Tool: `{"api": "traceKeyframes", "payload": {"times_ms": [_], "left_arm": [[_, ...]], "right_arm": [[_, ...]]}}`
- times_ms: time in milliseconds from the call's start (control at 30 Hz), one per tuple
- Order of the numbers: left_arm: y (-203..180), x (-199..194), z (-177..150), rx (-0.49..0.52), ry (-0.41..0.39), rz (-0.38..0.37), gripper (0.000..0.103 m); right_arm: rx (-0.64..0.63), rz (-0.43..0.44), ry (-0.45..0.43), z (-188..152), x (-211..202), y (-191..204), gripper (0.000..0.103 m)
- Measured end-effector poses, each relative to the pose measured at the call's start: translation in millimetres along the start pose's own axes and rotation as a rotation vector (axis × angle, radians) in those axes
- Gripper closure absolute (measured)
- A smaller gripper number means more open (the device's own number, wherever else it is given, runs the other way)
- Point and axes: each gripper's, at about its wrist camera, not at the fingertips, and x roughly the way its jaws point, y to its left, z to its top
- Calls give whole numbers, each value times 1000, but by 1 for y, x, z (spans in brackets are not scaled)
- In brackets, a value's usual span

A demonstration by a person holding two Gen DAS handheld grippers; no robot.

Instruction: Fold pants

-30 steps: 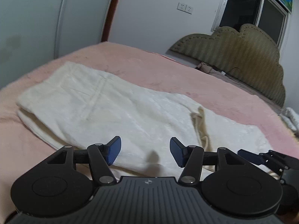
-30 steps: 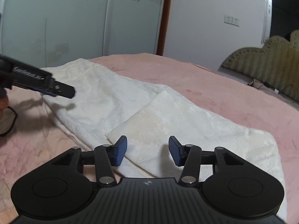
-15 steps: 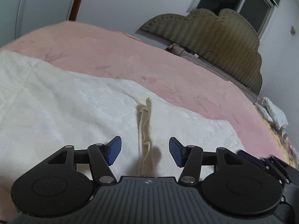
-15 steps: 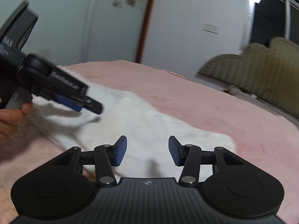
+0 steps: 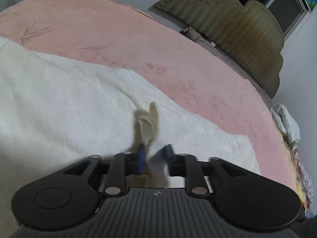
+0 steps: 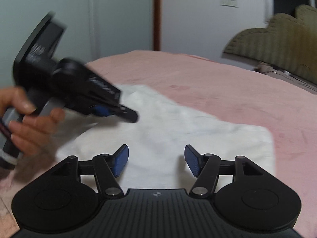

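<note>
White fleecy pants (image 5: 59,109) lie flat across the pink bed (image 5: 118,39). A cream strip of their fabric (image 5: 148,123) stands up in a ridge right at my left gripper (image 5: 154,156). Its jaws are closing, blurred, and pinch the foot of that strip. In the right wrist view the same left gripper (image 6: 126,115) reaches in from the left over the pants (image 6: 178,130), held by a person's hand (image 6: 29,123). My right gripper (image 6: 156,162) hovers over the near edge of the pants, jaws opening, with nothing between its blue pads (image 6: 119,163).
An olive padded headboard (image 5: 237,25) runs along the bed's far right side. A bundle of pale cloth (image 5: 287,123) sits at the bed's right edge. Pale wardrobe doors (image 6: 99,19) and a white wall stand behind the bed (image 6: 218,83).
My left gripper slid right along the pants to the cream strip and its jaws came together on it. The right gripper's jaws spread wider and its view swung toward the pants' right end.
</note>
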Motion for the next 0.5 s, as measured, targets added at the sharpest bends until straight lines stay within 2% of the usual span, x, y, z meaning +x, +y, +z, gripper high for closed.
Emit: {"api": "traceKeyframes", "payload": {"times_ms": [33,167,233,300,367,400,433,500], "left_arm": [[1,-2,-1,-6,-15,-11,94],[-2,-12,1,11,-88,-13,94],[-4,-11,2,35,-114,32,94],[-4,-2,-1,65,-88,63,94],[-7,-4,-6,110,-94,89,90],[-9,-9,-7,126,-101,100,85],[-10,-15,-7,133,-108,110,74],[-6,-33,-7,132,-147,138,72]], "right_arm": [[-21,-2,6,1,4,7,41],[-51,-13,-25,11,9,17,41],[-27,16,-14,11,14,15,38],[16,19,0,6,20,10,32],[78,39,-6,3,15,3,31],[90,39,-18,2,10,2,30],[91,31,-37,2,4,3,30],[75,23,-66,0,-5,6,30]]}}
